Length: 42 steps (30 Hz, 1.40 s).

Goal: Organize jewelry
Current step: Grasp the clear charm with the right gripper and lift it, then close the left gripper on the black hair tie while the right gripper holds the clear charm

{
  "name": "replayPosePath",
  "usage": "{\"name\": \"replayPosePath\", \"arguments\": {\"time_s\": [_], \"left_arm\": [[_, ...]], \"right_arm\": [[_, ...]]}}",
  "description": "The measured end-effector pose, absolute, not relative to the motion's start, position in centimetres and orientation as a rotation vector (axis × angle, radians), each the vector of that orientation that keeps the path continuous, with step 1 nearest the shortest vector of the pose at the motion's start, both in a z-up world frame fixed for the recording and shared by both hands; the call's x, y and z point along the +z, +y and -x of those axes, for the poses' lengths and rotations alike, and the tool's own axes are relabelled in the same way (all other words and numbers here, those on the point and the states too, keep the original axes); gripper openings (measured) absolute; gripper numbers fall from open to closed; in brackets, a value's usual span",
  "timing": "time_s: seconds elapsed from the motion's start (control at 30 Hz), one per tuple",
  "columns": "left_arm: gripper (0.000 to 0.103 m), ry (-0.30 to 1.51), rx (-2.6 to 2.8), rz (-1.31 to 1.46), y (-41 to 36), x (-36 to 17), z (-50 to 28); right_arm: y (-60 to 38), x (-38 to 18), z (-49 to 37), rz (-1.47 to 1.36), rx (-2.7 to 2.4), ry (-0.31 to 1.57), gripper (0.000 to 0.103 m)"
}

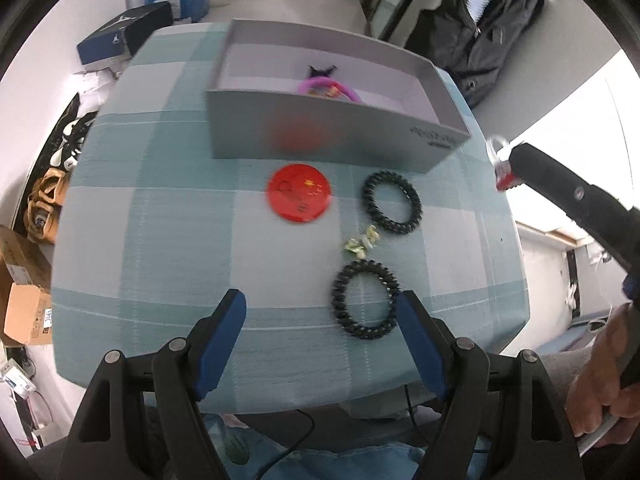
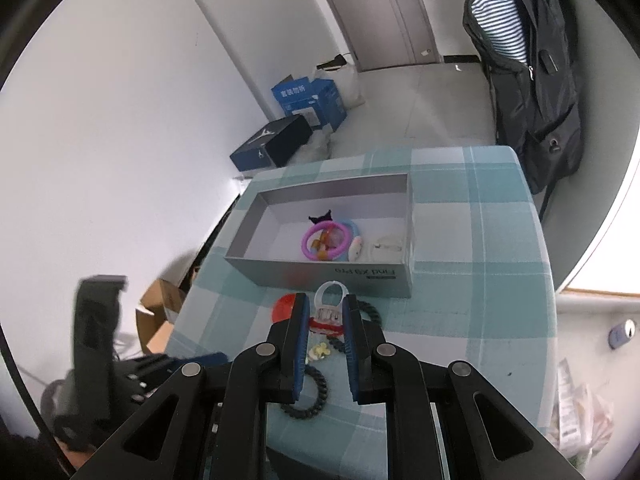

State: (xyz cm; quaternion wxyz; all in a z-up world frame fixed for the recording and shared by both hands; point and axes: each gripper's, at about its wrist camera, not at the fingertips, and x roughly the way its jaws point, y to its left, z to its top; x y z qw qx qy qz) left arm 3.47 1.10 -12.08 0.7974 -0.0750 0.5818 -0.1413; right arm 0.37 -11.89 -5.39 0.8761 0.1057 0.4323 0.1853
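Observation:
A grey box [image 1: 320, 132] [image 2: 320, 274] stands on the checked table and holds a pink ring [image 2: 326, 240] and other trinkets. In front of it lie a red round badge [image 1: 299, 193], two black coil hair ties [image 1: 392, 202] [image 1: 365, 299] and a small pale yellow clip [image 1: 359, 243]. My left gripper [image 1: 320, 312] is open and empty above the table's near edge, beside the nearer hair tie. My right gripper [image 2: 325, 312] is shut on a clear and red toy ring [image 2: 330, 312], held above the table in front of the box; it also shows in the left wrist view [image 1: 502, 160].
Blue and black cartons [image 2: 280, 142] and a cardboard box [image 1: 24, 304] sit on the floor left of the table. A dark backpack [image 2: 532, 80] hangs at the far right. Shoes [image 1: 52, 192] lie by the left wall.

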Motion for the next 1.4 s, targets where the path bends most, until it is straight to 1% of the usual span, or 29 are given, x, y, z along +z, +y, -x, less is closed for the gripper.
{"name": "replayPosePath", "arguments": {"time_s": [0.2,0.4,0.6,0.63,0.7,0.73,0.77,0.83,0.97,1.07,1.4], "left_arm": [[0.074,1.261,-0.323,0.096,-1.0,-12.6,-3.3],[0.074,1.253,-0.303,-0.029,-2.9,-13.6,-2.9],[0.073,1.212,-0.28,-0.151,-4.4,-13.8,-2.3],[0.072,1.209,-0.282,-0.162,-4.5,-13.8,-2.2],[0.061,1.202,-0.297,-0.169,-4.6,-13.6,-2.1],[0.051,1.198,-0.302,-0.173,-5.1,-13.5,-2.0],[0.046,1.196,-0.306,-0.175,-5.2,-13.3,-2.1],[0.045,1.198,-0.307,-0.174,-5.2,-13.2,-2.2],[0.035,1.199,-0.314,-0.17,-4.3,-13.5,-2.1],[0.032,1.206,-0.315,-0.149,-4.0,-13.5,-2.5],[0.032,1.223,-0.311,-0.077,-2.9,-13.1,-3.0]], "right_arm": [[-12.5,-5.3,-0.6,-0.24,0.392,0.897,0.016],[-13.5,-4.9,-0.7,-0.272,0.385,0.889,0.016],[-14.0,-4.6,-0.2,-0.283,0.385,0.878,0.016],[-14.1,-4.6,-0.2,-0.284,0.384,0.878,0.016],[-14.1,-4.6,-0.1,-0.288,0.383,0.881,0.016],[-14.2,-4.6,-0.2,-0.289,0.384,0.883,0.016],[-14.1,-4.6,-0.1,-0.288,0.384,0.885,0.016],[-14.1,-4.5,-0.1,-0.289,0.385,0.885,0.016],[-14.1,-4.6,-0.2,-0.285,0.384,0.884,0.016],[-14.1,-4.8,-0.4,-0.286,0.378,0.89,0.016],[-13.9,-5.0,-0.6,-0.284,0.372,0.901,0.016]]}}
